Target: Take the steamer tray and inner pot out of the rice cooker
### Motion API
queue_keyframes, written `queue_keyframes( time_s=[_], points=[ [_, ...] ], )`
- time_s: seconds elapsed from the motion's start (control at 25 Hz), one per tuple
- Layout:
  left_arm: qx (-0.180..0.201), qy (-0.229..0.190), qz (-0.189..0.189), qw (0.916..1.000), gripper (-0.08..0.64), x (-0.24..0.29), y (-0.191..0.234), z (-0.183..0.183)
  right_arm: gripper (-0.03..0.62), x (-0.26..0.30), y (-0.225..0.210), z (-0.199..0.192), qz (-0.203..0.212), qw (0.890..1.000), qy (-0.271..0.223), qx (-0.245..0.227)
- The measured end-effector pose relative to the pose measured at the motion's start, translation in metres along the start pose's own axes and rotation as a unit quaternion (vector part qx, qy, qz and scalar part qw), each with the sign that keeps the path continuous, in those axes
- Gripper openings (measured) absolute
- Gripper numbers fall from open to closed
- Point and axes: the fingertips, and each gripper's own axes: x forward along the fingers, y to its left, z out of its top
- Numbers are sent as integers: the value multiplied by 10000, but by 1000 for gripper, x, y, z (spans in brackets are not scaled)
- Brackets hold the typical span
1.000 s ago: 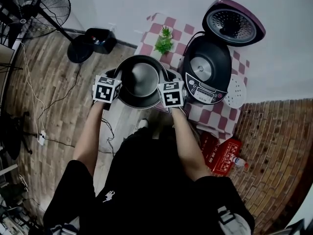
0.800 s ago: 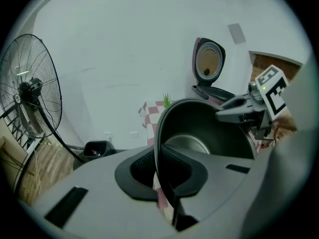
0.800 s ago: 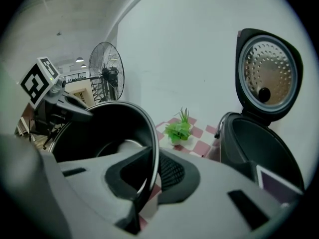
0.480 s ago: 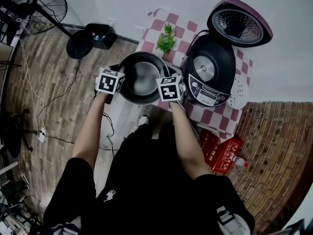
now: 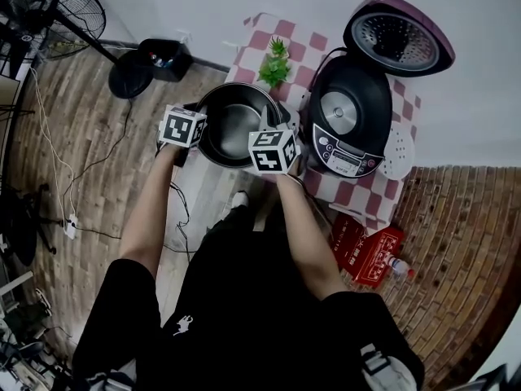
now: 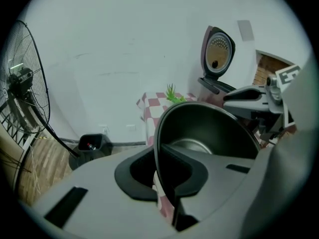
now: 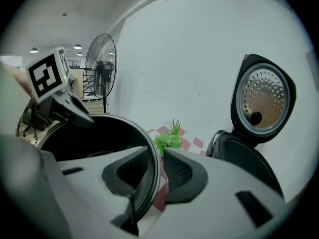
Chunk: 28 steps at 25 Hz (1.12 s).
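As left tool [image 6: 158, 172] clamps, inner pot [image 6: 212, 128] (dark)

Inner pot [image 5: 236, 125] black; rice cooker [image 5: 350, 120] black, lid [image 5: 397, 32] purple; tablecloth [image 5: 358, 198] red-white check; steamer tray [image 5: 396, 149] seemingly white.

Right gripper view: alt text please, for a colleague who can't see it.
The right hand-held gripper straddles the near rim of the dark inner pot without clamping it; its jaws have just been opening. The left hand-held gripper holds the opposite rim; behind are a green plant on checked cloth and the rice cooker, lid up.
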Motion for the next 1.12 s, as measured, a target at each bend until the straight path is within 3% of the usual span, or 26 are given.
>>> queue_keyframes(
  time_s=[0.24, 0.4, 0.56, 0.88, 1.12],
  points=[
    [184, 74, -12, 9998, 32, 5, 4, 1, 81, -28, -2, 21, 137, 9984, -464, 281],
    [289, -93, 61, 9995, 173, 1, 4, 7, 59, -41, -4, 21, 377, 9950, -640, 666],
    [391, -397, 361, 9978, 175, -28, 0, 20, 4, -67, -19, 21, 689, 9860, -920, 1209],
    [380, -1769, 923, 9792, 23, -118, -50, 72, 2, -146, -75, 14, 813, 9724, -1573, 1519],
    [435, -2286, 884, 9685, 3, -153, -128, 85, 2, -212, -129, -11, 598, 9637, -1994, 1672]
  ],
)
